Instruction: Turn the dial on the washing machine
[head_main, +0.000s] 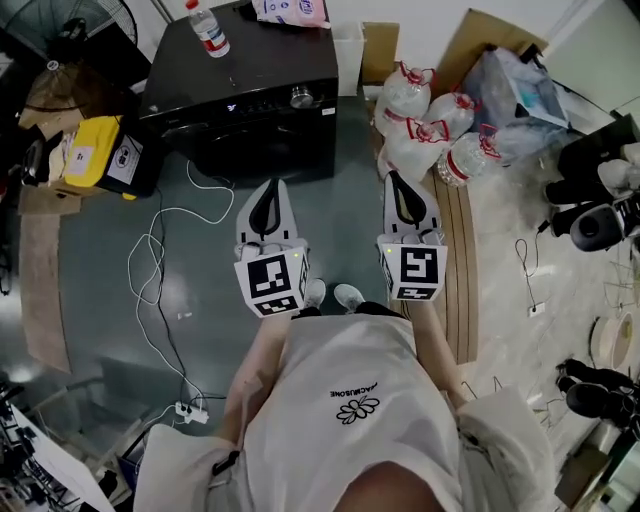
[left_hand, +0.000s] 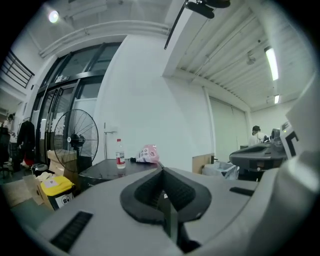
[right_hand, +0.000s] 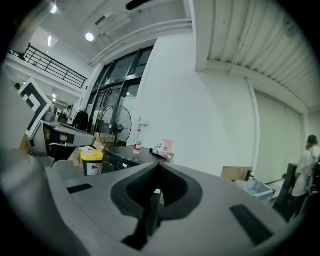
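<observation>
Side by side ahead of the person's chest, the left gripper (head_main: 269, 192) and the right gripper (head_main: 395, 185) both have their jaws clenched flat together with nothing between them, and both point toward the far wall. Near their tips, but touching neither, the black washing machine (head_main: 250, 110) stands on the floor. Its silver dial (head_main: 301, 97) sits toward the right end of the control strip. A water bottle (head_main: 208, 28) and a pink packet (head_main: 290, 10) rest on its lid. A yellow bin (head_main: 95, 150) stands at its left and large water jugs (head_main: 425, 125) at its right. A white cable (head_main: 160, 270) trails across the floor left of the left gripper.
</observation>
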